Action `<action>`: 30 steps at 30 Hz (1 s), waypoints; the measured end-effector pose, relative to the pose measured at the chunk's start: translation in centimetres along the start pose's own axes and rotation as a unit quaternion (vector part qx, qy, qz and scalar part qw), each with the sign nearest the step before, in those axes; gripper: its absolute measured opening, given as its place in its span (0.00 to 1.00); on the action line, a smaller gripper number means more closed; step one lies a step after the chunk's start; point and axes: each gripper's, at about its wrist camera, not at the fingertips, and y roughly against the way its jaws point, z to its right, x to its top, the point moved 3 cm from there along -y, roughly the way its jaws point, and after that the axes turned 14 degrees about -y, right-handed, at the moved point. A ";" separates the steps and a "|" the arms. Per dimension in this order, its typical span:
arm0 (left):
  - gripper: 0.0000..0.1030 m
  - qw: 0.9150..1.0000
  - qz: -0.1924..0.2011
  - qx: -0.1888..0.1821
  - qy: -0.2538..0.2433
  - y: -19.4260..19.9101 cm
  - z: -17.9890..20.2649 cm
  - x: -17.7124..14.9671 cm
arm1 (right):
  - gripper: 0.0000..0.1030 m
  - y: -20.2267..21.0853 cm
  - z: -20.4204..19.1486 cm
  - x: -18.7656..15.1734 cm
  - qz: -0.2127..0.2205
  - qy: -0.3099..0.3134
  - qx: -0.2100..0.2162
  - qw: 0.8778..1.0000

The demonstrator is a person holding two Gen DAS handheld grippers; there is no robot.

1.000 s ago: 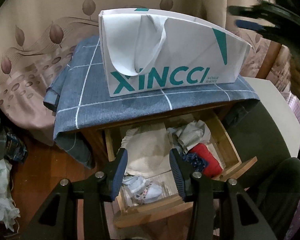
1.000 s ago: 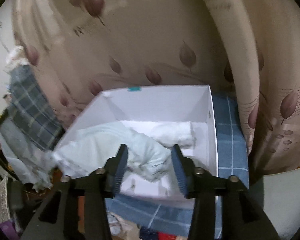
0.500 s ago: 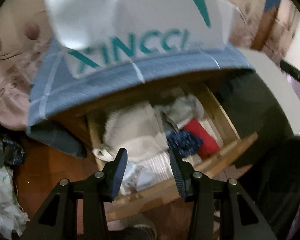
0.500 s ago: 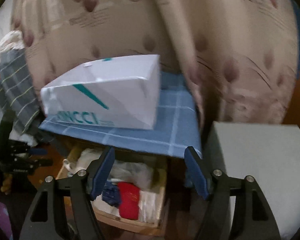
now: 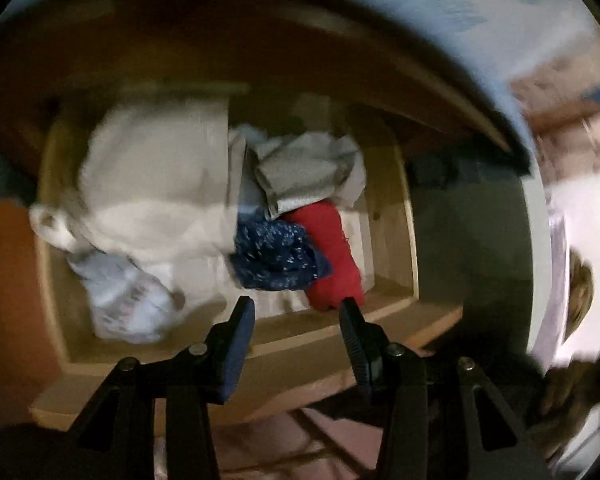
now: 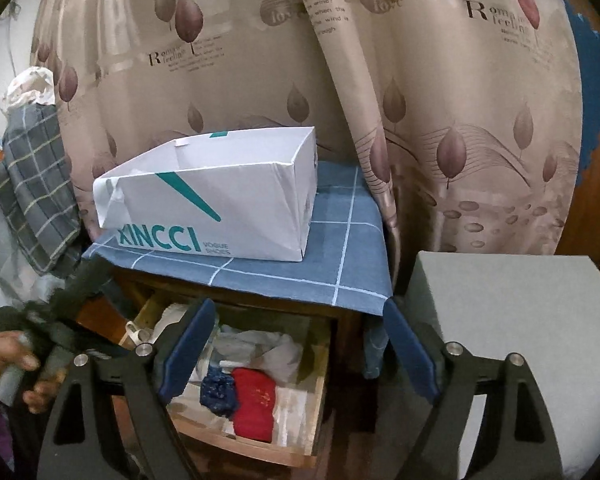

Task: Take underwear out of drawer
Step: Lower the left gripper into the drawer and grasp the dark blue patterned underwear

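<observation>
Step in hand: the reach, I judge; the left tool (image 5: 296, 312) hangs over the open drawer (image 5: 392, 216), angled down at the clothes, with nothing gripped.
Left tool: jaws partly apart and empty, the front edge of the drawer showing between them.
Right tool: the right tool (image 6: 300, 344) stands wide and empty, its jaws having just been opening, held back from the drawer and looking across it.
Underwear: inside the drawer, toward its front right; a dark blue speckled piece (image 5: 278, 256) lies touching a red piece (image 5: 332, 252). Which one counts as the target I cannot tell.
Other contents: a pale folded cloth (image 5: 152, 184) fills the left side, a grey bundle (image 5: 304, 168) sits behind the red piece, a white patterned bundle (image 5: 124, 300) lies at the front left.
On top: a white XINCCI box (image 6: 216, 204) rests on the blue checked cloth (image 6: 340, 252) covering the desk.
Next move: lower the left tool onto the blue or red piece, one pad each side of a fold, then close and lift clear of the drawer front.
Risk: the neighbouring pieces touch, so a deep bite may drag two out.
</observation>
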 end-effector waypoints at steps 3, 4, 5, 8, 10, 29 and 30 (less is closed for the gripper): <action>0.44 0.997 -0.025 -0.033 0.065 -2.9 -0.7 0.8 | 0.81 0.2 0.9 0.3 0.001 -0.024 0.015 1.000; 0.44 0.996 -0.030 -0.035 0.077 -3.6 -0.8 1.0 | 0.81 0.3 1.2 0.3 0.003 -0.035 0.019 0.999; 0.44 0.995 -0.032 -0.036 0.085 -4.2 -0.8 1.2 | 0.82 0.5 1.7 0.4 0.004 -0.048 0.026 0.998; 0.44 0.995 -0.027 -0.009 0.092 -5.4 -0.5 1.8 | 0.82 0.8 2.8 0.6 0.005 -0.081 0.044 0.996; 0.44 0.995 -0.023 -0.001 0.100 -5.9 -0.5 2.0 | 0.82 0.9 3.2 0.7 0.005 -0.095 0.054 0.994; 0.54 0.975 -0.009 0.042 0.217 -10.1 -3.3 3.6 | 0.82 0.5 2.6 0.4 -0.016 -0.094 0.093 0.991; 0.56 0.975 -0.010 0.045 0.216 -10.3 -3.4 3.6 | 0.82 0.5 2.7 0.4 -0.018 -0.096 0.093 0.991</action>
